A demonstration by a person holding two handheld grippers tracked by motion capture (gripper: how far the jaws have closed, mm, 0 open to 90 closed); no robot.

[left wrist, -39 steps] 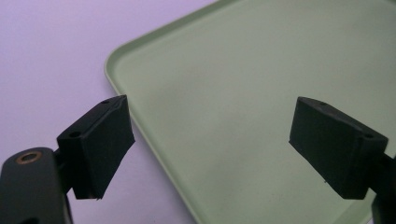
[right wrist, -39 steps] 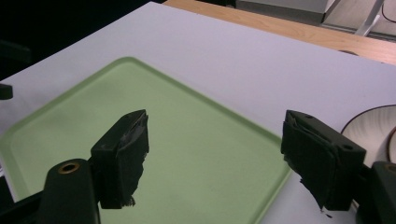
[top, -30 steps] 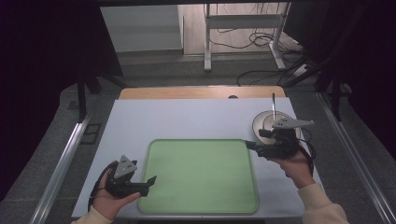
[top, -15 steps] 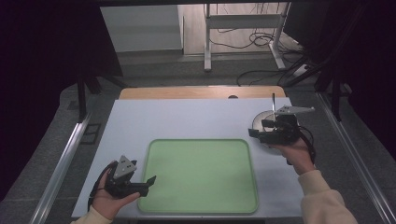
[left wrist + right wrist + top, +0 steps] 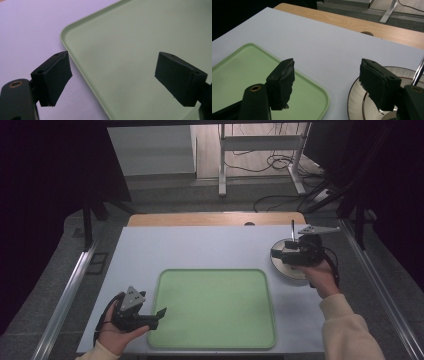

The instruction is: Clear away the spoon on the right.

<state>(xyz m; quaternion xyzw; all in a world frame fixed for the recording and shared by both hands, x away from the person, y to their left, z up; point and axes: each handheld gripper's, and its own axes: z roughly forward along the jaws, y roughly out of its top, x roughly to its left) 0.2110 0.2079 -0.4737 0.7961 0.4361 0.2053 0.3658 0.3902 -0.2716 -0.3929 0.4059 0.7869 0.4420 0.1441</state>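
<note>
In the high view the right gripper [image 5: 295,255] and the hand behind it cover much of the metal plate [image 5: 280,265], so what lies on the plate cannot be told; a thin upright rod [image 5: 293,229] rises there, its lower end hidden. In the right gripper view the plate [image 5: 357,100] is cut off by the bottom edge and partly masked by a jaw. The green tray [image 5: 130,50] runs out of the left gripper view on three sides.
</note>
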